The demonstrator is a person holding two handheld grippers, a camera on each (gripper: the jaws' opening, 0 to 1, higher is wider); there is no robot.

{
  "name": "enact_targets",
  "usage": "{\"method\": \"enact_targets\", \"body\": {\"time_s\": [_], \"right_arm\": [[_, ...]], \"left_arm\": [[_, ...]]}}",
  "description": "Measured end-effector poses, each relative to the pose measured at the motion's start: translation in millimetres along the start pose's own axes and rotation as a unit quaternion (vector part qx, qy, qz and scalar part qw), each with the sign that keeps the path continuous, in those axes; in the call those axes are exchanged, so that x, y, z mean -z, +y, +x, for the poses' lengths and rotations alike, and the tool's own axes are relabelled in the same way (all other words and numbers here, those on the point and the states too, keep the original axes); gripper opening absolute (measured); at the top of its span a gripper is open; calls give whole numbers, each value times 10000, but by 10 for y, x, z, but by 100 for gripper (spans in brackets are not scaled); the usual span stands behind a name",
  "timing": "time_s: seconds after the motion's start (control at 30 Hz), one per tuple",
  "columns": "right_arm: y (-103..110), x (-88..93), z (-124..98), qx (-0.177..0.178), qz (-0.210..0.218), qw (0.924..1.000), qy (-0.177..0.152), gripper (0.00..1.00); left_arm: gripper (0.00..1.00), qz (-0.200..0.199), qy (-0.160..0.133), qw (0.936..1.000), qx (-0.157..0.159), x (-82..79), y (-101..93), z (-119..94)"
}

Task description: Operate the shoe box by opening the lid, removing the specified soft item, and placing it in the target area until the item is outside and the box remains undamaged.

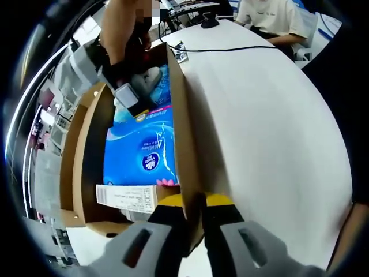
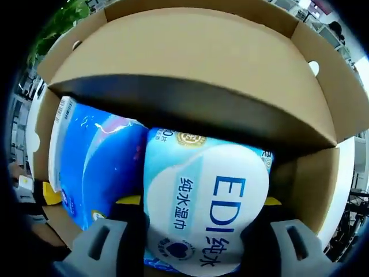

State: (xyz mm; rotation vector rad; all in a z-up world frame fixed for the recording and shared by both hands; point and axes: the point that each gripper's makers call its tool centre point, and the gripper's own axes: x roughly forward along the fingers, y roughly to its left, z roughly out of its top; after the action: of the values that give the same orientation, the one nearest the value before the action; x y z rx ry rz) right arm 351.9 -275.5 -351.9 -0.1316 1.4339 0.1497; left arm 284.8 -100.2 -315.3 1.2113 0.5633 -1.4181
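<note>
- White round counter (image 1: 271, 115) fills most of the left gripper view, with a person in a pale shirt sitting at the far edge and a black cable running across the top.
- Open brown cardboard shoe box (image 1: 185, 144) sits on that counter. Inside it there's a bright blue tissue pack (image 1: 141, 150) and, next to it, the soft light-blue wet wipes pack printed "EDI" (image 2: 207, 208).
- Left gripper (image 1: 195, 216): its yellow-tipped fingers are clamped shut on the box's long side wall, one finger inside and one outside, so it looks to be bracing the box.
- Right gripper (image 2: 196, 231) is down in the box. Its fingers are spread fairly wide, one on each side of the wipes pack, pressing on its sides, so I'd call that a grip on the pack.
- Step in hand, as I read it: lifting the wipes out. I'd pull straight up and away from the raised lid flap (image 2: 190, 63), which hangs right over the pack, so it doesn't catch or bend the card.
- Go easy on the squeeze, it's squishy and could slide. Keep the left hold steady so the box doesn't come up too.
</note>
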Motion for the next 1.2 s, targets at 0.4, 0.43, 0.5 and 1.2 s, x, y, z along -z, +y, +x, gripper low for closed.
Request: {"method": "enact_targets", "body": {"time_s": [0.4, 0.43, 0.5, 1.2], "right_arm": [[60, 49, -11, 7, -27, 10000, -83, 74], [31, 15, -4, 0, -32, 10000, -77, 74], [32, 23, -4, 6, -24, 10000, -78, 74], [91, 33, -87, 137, -191, 9909, -1326, 72]], "left_arm": [[9, 5, 196, 9998, -18, 31, -23, -11], [9, -10, 206, 9998, -18, 33, -24, -13], [9, -2, 227, 9997, -17, 37, -27, -15], [9, 53, 179, 9998, -18, 43, -7, -19]]}}
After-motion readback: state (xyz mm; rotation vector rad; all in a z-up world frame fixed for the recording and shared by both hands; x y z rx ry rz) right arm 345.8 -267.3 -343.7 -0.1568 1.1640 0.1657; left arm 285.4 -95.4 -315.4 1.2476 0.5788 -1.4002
